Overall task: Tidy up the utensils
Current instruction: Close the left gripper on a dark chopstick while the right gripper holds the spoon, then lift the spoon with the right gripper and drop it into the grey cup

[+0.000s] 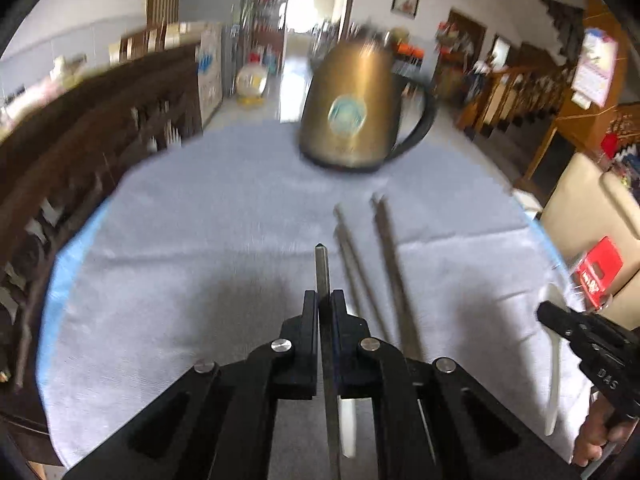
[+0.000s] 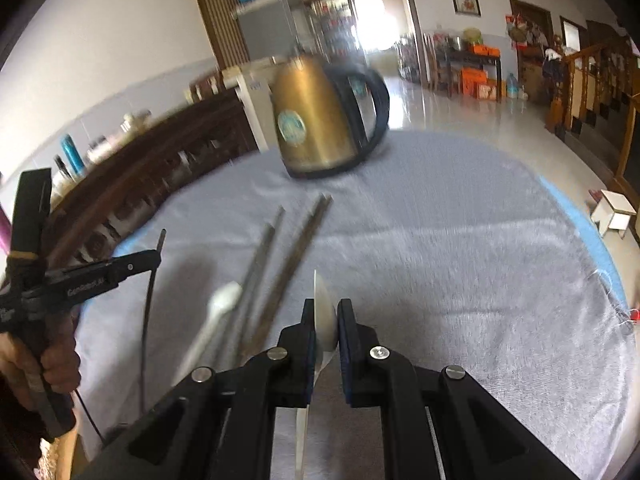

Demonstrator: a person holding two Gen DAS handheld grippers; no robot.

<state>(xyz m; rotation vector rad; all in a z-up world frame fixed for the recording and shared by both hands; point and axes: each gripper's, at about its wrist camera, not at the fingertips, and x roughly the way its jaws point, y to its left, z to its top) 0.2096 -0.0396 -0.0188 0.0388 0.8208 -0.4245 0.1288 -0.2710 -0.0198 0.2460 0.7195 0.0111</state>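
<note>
1. The left gripper (image 1: 325,300) is clamping one grey chopstick (image 1: 322,268); the other chopsticks (image 1: 384,256) are lying on the grey cloth (image 1: 200,240) before the kettle (image 1: 352,108).
2. The right gripper (image 2: 325,316) is pinching a white spoon (image 2: 324,312) above that cloth.

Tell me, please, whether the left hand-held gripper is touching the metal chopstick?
Touching: the left wrist view shows the left hand-held gripper shut on the metal chopstick, both pads against it.

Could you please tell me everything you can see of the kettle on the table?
The kettle stands upright at the far side of the cloth-covered table, beyond the chopsticks. Its tapered body looks like brass-coloured metal, with a round blue-green emblem on the side, a black looped handle and a dark base. Nothing touches it but the cloth; motion blur hides finer detail.
</note>
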